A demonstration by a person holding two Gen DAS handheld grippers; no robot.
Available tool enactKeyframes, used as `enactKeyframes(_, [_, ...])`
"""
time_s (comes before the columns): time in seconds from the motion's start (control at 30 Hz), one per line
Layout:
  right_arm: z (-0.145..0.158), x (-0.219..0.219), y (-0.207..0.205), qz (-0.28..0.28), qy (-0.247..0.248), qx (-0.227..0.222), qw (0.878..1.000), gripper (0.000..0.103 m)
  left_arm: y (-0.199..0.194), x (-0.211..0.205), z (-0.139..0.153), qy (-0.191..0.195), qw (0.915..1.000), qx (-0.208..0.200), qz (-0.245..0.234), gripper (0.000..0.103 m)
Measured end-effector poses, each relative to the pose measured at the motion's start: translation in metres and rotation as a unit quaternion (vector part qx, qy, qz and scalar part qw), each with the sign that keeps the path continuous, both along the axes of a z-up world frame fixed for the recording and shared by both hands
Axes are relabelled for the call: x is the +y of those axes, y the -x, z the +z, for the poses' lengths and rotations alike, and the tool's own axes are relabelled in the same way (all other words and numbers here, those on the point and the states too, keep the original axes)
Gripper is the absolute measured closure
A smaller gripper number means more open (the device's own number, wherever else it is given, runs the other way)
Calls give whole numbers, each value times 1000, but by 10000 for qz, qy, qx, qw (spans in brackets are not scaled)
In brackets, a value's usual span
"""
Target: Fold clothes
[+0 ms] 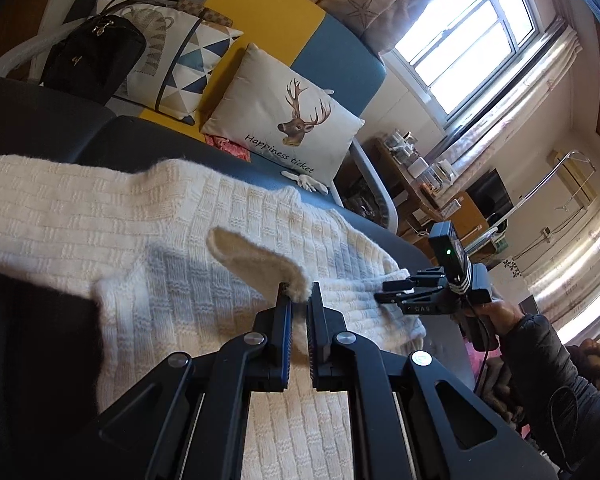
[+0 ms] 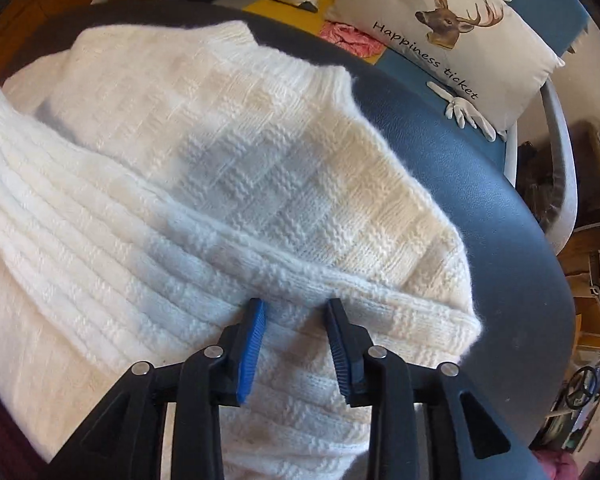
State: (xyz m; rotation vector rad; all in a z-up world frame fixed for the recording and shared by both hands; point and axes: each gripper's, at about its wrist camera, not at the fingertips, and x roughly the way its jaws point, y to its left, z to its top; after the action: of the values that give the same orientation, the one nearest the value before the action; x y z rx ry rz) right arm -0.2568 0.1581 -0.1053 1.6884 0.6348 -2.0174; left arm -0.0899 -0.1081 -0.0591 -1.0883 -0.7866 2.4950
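Flanking sweater point(image 2: 228, 168): deer pillow point(image 2: 456, 36), black handbag point(image 1: 92, 60).

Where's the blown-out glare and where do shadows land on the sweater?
Left wrist view: the window is blown out at upper right, and a grey shadow crosses the sweater ahead of the left tongs. Right wrist view: no glare; a grey shadow patch sits mid-sweater above the right tongs, edges softly blurred.

Sweater point(image 2: 228, 168) – fuzzy cream knit; seat point(image 2: 480, 200) – smooth dark leatherette.
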Motion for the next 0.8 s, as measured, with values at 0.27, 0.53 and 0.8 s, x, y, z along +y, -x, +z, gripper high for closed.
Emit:
enactKeyframes(0.27, [5, 8, -10, -310, 296, 436, 9981, 100, 4, -2, 11, -46, 9998, 170, 94, 97])
enactKeyframes(0.53, [45, 41, 0, -1138, 1078, 1215, 9801, 100, 25, 2, 40, 384, 9962, 766, 152, 97])
enactKeyframes(0.8, [13, 48, 2, -1608, 1583, 1073, 9683, 92, 44, -23, -50, 446, 9948, -704, 591, 97])
